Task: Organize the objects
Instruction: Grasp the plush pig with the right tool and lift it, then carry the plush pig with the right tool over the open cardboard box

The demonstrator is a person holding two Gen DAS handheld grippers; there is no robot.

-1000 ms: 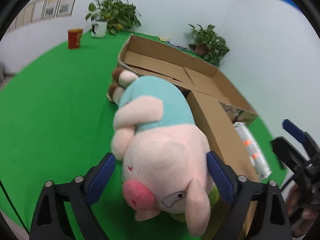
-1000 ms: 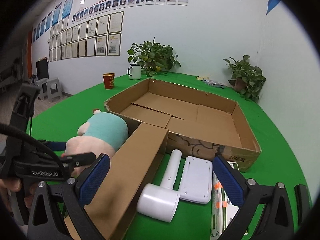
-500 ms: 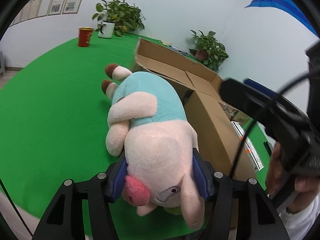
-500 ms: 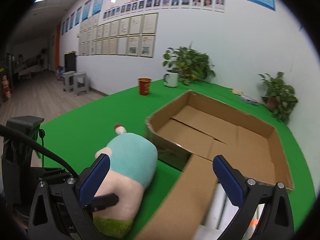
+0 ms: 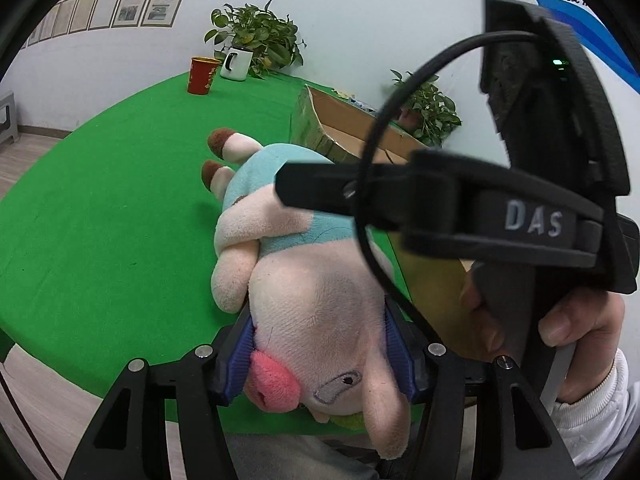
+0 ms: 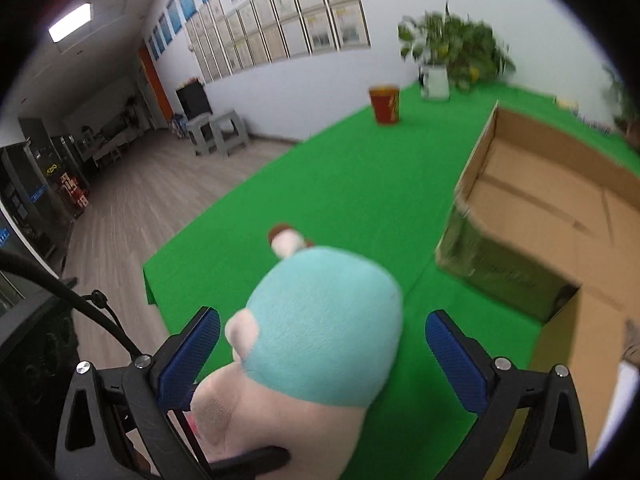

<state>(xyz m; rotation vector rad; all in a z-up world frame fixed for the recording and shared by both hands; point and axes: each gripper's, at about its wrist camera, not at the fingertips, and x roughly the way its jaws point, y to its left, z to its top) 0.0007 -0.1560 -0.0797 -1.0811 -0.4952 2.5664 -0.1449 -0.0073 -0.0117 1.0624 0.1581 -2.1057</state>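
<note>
A plush pig [image 5: 304, 292] with a pink head and a light blue shirt lies near the front edge of the green table. My left gripper [image 5: 320, 348] is shut on its head, blue pads pressed into both sides. My right gripper [image 6: 320, 344] is open, its blue pads apart on either side of the pig's blue body [image 6: 324, 320], not touching it. The right gripper's black body [image 5: 520, 208] crosses the left wrist view above the pig. An open cardboard box [image 6: 560, 208] stands to the right of the pig.
A red paper cup [image 6: 386, 104], a white mug [image 5: 236, 65] and potted plants [image 5: 256, 36] stand at the table's far edge. A box flap [image 6: 592, 352] hangs toward me on the right. The table's front edge [image 6: 150, 292] is close; floor and stools lie beyond.
My left gripper has closed on the pig's head. My right gripper has swung left from the box and the white items to straddle the pig's body.
</note>
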